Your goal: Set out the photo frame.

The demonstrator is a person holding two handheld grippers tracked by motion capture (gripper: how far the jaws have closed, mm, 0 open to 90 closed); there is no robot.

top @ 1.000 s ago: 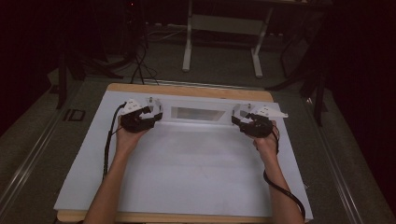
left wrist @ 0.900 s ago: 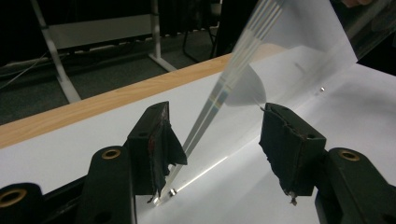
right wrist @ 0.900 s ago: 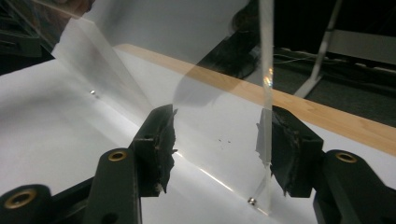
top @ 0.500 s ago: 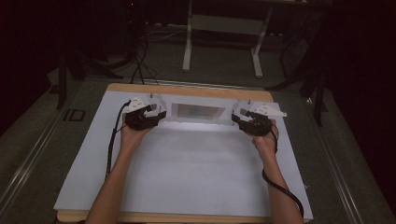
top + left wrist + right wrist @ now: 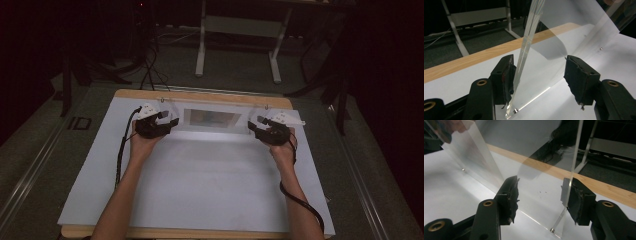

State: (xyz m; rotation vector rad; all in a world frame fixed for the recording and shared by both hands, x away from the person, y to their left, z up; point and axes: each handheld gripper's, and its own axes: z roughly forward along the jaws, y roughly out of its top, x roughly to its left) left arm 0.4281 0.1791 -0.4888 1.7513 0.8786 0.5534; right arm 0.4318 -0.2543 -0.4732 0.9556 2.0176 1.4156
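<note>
A clear acrylic panel (image 5: 210, 119) stands upright near the far edge of the white sheet (image 5: 200, 175). My left gripper (image 5: 167, 121) is at the panel's left end and my right gripper (image 5: 256, 126) at its right end. In the left gripper view the left gripper (image 5: 539, 72) is open, and the panel's edge (image 5: 529, 42) rises between the jaws, close to the left pad. In the right gripper view the right gripper (image 5: 540, 192) is open too, and the panel's edge (image 5: 574, 157) stands just in front of the right pad.
The sheet covers a wooden table whose far edge (image 5: 200, 95) shows behind the panel. Beyond it are the white legs of a desk (image 5: 201, 50) and cables on a dark floor. Small screws hold the panel's base (image 5: 552, 230).
Both hands have shifted only slightly at the panel's ends. The panel stays where it was.
</note>
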